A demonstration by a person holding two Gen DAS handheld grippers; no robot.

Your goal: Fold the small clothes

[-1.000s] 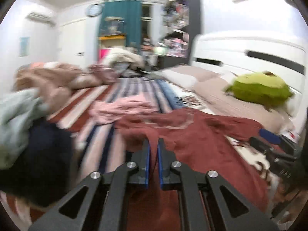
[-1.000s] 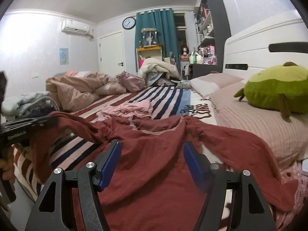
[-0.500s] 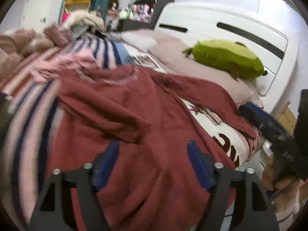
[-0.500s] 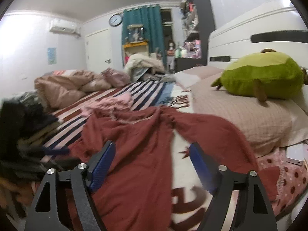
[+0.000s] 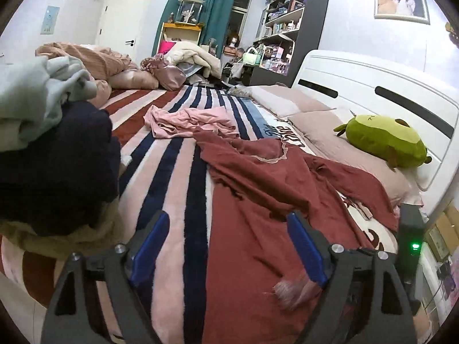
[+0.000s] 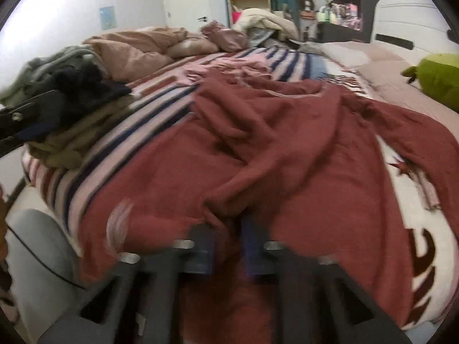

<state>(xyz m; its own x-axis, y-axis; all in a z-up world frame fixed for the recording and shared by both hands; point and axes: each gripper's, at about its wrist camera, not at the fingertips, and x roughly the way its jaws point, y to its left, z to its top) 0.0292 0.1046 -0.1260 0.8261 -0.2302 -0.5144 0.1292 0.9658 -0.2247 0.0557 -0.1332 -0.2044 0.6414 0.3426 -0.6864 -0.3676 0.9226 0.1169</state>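
A dark red long-sleeved garment (image 5: 266, 200) lies spread on the striped bed, also filling the right wrist view (image 6: 258, 143). My left gripper (image 5: 226, 246) is open and empty above its lower left part and the striped blanket. My right gripper (image 6: 228, 246) has its jaws close together on a folded sleeve end of the red garment near the bed's front edge; the view is blurred. A pink garment (image 5: 186, 120) lies crumpled behind the red one.
A pile of grey, navy and tan clothes (image 5: 51, 132) sits at the left of the bed (image 6: 71, 97). A green plush toy (image 5: 384, 143) lies on pillows by the white headboard (image 5: 373, 86). Crumpled duvets (image 5: 94, 60) lie at the far end.
My left gripper let go of the red garment, opened and pulled back to the left. My right gripper moved to the front sleeve and closed on it.
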